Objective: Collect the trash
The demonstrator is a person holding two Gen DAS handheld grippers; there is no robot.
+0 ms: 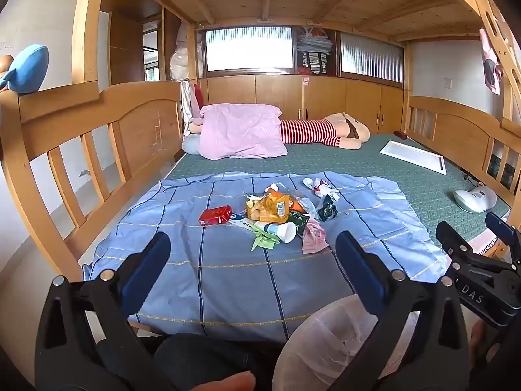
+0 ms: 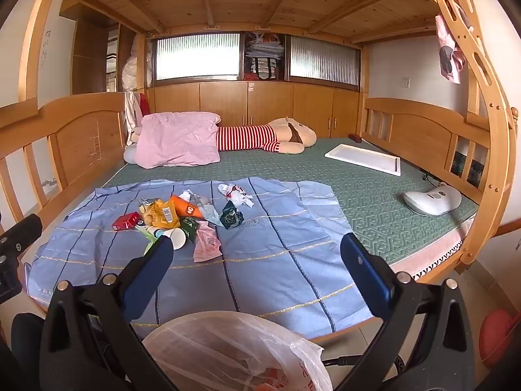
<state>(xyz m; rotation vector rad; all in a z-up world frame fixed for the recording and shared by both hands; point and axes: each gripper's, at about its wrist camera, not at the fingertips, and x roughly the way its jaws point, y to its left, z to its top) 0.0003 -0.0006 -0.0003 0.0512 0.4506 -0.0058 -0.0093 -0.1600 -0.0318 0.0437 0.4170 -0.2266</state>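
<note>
Both sets of jaws spread wide and empty: left gripper [image 1: 252,262] and right gripper [image 2: 257,268] hovering short of the near edge of the bed, tilted slightly downward. Nothing gripped yet.

Trash heaped in one loose cluster on the blue plaid sheet [image 1: 228,286], roughly mid-sheet: red box [image 1: 215,215] at the left fringe, yellow snack wrapper [image 1: 272,208] at the core, white paper cup [image 1: 285,230] lying on its side at the near edge, pink wrapper [image 1: 313,239] just beside it, dark green packet [image 1: 327,208] a little apart to the right, crumpled white wrapper [image 1: 317,186] farther back. White plastic bag [image 2: 234,355] open low in the foreground, below the grippers (presumably the destination).

Best to begin at the near fringe: cup or pink wrapper first, one piece per gripper, pinching flat film from above at a raised fold rather than scraping along the cloth. Rigid red box better taken across its narrow faces. Worth avoiding: snagging the sheet along with thin wrappers.

Plenty of bare sheet between pile and near edge for the approach. Wooden side rail [image 1: 107,150] well clear on the left; green mattress [image 2: 358,189] open on the right, with a white handheld appliance [image 2: 433,199] near the far-right edge, well away from the pile. Upper bunk boards overhead, so only modest lift needed.
</note>
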